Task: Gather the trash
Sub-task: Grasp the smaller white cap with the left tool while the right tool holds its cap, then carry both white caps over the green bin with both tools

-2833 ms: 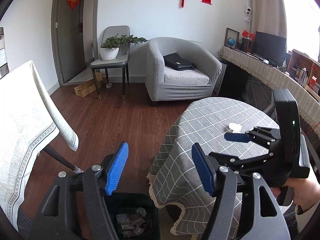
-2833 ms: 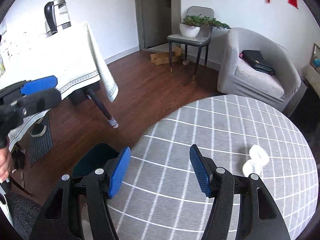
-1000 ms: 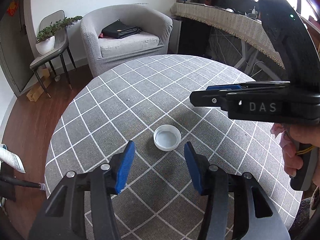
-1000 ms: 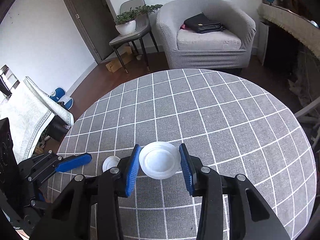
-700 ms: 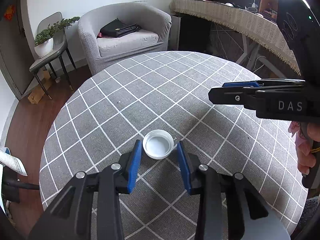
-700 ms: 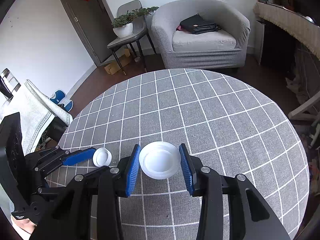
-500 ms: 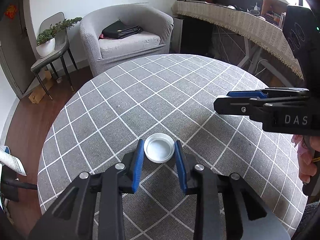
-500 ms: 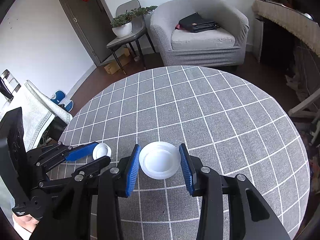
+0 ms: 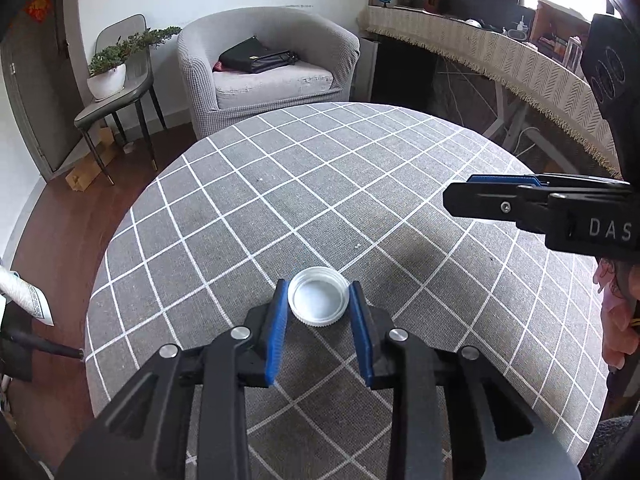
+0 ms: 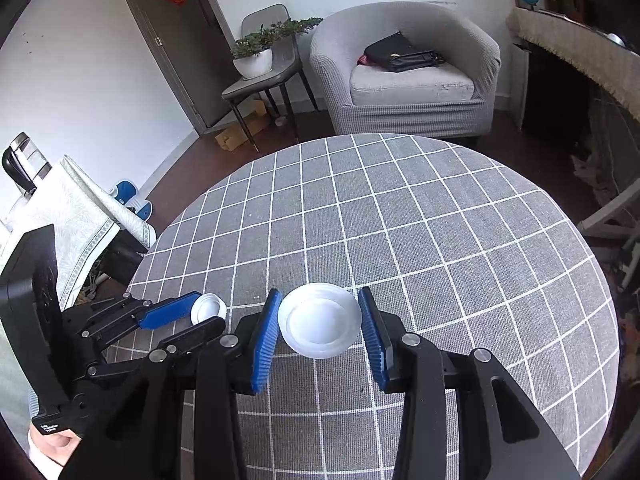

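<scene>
A: What is the left gripper (image 9: 319, 312) doing?

B: Its blue pads are squeezed onto the small white cap (image 9: 318, 301), one on each side. The cap sits open side up.

A: And the right gripper (image 10: 319, 332)?

B: It is clamped on the bigger white lid (image 10: 319, 320), also from both sides.

A: Where are they on the table (image 10: 440, 240)?

B: Both are over the near part of the round table with the grey checked cloth. The cap is close to the near left edge. The lid is just beside it, nearer the middle. I cannot tell if they are touching the cloth or are a bit above it.

A: So which step is this?

B: I think the picking up is done. Both bits of trash are caught.

A: What comes next?

B: Carrying them to a bin, I guess. No bin shows here, so the hands must find it first. Both grips must stay tight. The cap and lid are smooth and round, so they could slip out.
</scene>
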Action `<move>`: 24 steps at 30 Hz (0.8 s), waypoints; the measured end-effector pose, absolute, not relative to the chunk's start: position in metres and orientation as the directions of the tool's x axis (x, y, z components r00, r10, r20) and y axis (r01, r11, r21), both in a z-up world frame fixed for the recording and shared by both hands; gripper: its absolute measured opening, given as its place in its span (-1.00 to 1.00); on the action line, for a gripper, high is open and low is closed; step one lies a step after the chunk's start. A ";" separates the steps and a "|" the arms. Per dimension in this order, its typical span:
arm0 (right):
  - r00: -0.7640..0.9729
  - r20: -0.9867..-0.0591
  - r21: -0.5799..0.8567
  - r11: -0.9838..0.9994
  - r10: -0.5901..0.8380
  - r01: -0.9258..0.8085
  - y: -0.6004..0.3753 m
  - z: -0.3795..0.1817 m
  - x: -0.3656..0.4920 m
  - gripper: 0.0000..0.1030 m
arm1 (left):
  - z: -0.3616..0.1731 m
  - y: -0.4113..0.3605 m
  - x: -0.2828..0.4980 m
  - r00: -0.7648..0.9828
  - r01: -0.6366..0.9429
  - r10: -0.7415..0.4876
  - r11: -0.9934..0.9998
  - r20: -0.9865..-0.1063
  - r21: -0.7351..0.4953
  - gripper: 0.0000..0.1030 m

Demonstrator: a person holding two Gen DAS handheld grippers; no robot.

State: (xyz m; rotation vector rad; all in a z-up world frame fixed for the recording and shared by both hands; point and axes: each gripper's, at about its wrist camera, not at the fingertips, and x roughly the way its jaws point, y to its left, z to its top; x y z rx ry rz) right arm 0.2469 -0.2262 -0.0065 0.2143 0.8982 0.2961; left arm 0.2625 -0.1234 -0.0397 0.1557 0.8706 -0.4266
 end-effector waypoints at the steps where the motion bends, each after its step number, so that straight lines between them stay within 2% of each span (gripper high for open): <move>1: 0.587 -0.735 0.299 0.939 0.338 -0.167 -0.224 -0.006 0.246 -0.23 | -0.039 -0.119 0.259 0.570 0.415 -0.300 0.909 -0.765 -0.046 -0.37; 10: 0.567 -0.744 0.261 0.935 0.353 -0.239 -0.177 -0.012 0.224 -0.23 | -0.030 -0.067 0.222 0.611 0.329 -0.252 0.943 -0.750 -0.048 -0.37; 24: 0.567 -0.706 0.250 0.898 0.425 -0.362 -0.107 0.002 0.188 -0.23 | -0.019 0.019 0.168 0.666 0.170 -0.148 0.984 -0.731 -0.044 -0.37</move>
